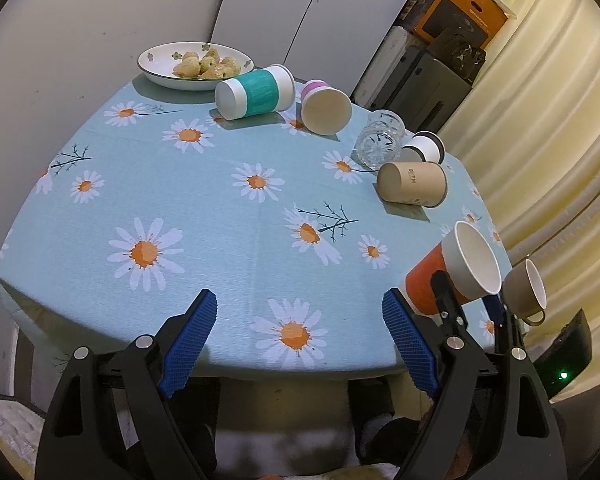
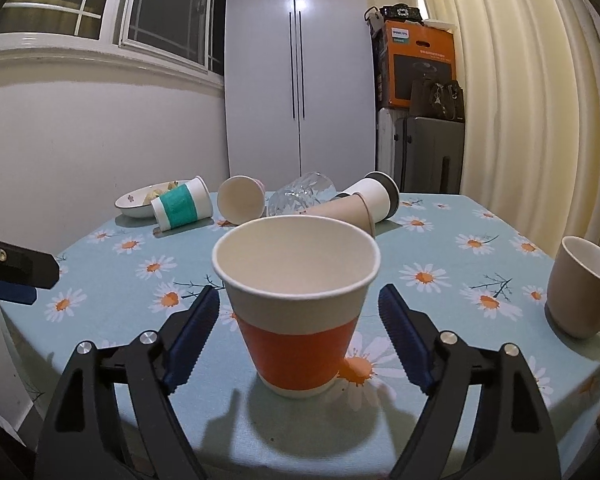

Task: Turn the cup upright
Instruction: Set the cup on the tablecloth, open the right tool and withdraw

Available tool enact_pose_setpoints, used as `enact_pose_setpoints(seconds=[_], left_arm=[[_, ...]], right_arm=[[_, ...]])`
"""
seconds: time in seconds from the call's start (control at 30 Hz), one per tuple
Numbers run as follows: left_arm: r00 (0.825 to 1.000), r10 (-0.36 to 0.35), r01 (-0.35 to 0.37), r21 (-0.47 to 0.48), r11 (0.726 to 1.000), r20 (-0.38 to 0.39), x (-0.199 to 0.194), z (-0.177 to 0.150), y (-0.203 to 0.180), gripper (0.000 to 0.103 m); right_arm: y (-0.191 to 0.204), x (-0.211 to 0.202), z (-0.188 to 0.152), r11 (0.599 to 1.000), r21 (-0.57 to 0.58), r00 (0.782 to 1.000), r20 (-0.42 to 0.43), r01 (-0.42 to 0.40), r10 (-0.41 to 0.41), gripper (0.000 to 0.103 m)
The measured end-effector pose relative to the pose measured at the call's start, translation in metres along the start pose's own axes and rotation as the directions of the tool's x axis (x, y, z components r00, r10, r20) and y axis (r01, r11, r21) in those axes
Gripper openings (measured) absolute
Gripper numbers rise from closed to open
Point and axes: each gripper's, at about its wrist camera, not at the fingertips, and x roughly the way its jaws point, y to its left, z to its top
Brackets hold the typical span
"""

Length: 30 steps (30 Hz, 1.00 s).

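Note:
An orange and white paper cup stands upright on the daisy tablecloth near the front edge. My right gripper is open, its blue pads on either side of the cup without touching it. The same cup shows in the left wrist view at the right, with the right gripper around it. My left gripper is open and empty over the table's front edge. A teal-banded cup, a pink-based cup, a glass, a white cup and a brown cup lie on their sides.
A beige mug stands upright at the right edge, close to the orange cup. A plate of food sits at the far left corner. Curtains hang to the right, and a cabinet and boxes stand behind.

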Motion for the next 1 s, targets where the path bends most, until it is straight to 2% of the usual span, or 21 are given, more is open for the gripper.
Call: enact_pose_setpoints(seconds=[0.17,0.27,0.63,1.0], left_arm=[[1.000,0.003,-0.003,0.004,1.000,0.008,-0.001,-0.001,0.000,0.083],[1.000,0.006,-0.007,0.020,1.000,0.021,-0.003,-0.001,-0.003,0.083],[0.991,-0.043,0.033,0.082,0.996,0.126,-0.030,-0.011,-0.016,0.083],[0.972,-0.092,0.037,0.248,0.968,0.215,-0.064,-0.050,-0.055,0.083]], right_arm=[[-0.002,-0.014,0.007,1.000,0.003,1.000,0.018,-0.002,0.002,0.090],[-0.004,-0.027,0.013,1.000,0.001,0.999,0.036,-0.009,0.009,0.090],[-0.020,-0.087,0.041,0.999,0.011,0.994,0.102,-0.042,0.041,0.096],[-0.046,-0.140,0.062,0.996,0.020,0.992,0.098,-0.085,0.083,0.098]])
